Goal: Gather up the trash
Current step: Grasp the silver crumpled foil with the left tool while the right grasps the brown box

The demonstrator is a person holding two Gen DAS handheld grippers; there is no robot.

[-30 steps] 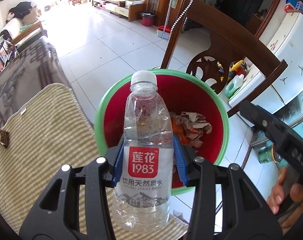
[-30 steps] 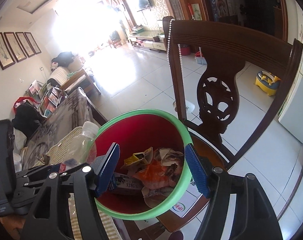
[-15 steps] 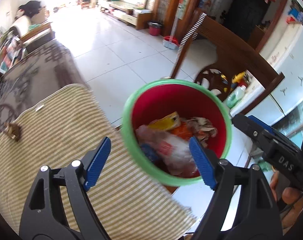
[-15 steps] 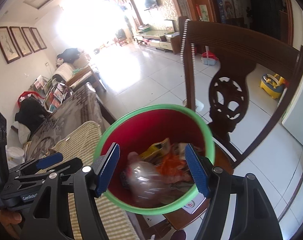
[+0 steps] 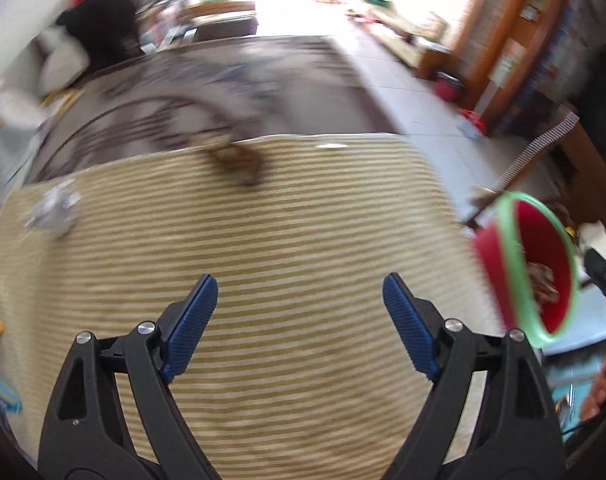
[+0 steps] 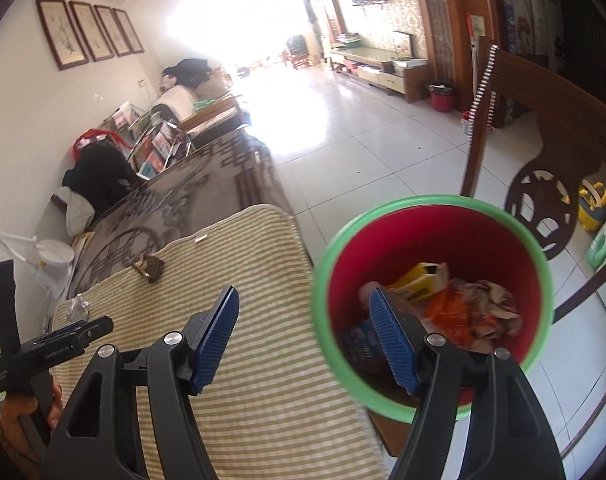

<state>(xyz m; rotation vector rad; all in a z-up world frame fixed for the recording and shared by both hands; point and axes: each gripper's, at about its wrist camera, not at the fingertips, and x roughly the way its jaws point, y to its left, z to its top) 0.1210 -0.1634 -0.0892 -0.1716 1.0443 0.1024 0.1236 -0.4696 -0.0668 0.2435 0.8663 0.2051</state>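
Observation:
The red bin with a green rim (image 6: 435, 248) stands off the table's right edge and holds wrappers, paper and a water bottle. It also shows at the right of the left wrist view (image 5: 519, 264). My left gripper (image 5: 299, 312) is open and empty over the striped mat (image 5: 263, 240). My right gripper (image 6: 303, 332) is open and empty, between the mat (image 6: 263, 380) and the bin. A crumpled silver scrap (image 5: 53, 210) lies at the mat's far left, and a small brown scrap (image 5: 239, 158) lies at its far edge.
A dark wooden chair (image 6: 543, 128) stands behind the bin. A patterned grey tablecloth (image 6: 175, 196) covers the table beyond the mat. A white cup (image 6: 55, 256) stands at the table's left. The tiled floor (image 6: 343, 120) stretches beyond.
My left gripper opened and dropped the water bottle into the bin, then swung left over the mat. My right gripper shifted left, so the bin sits to its right.

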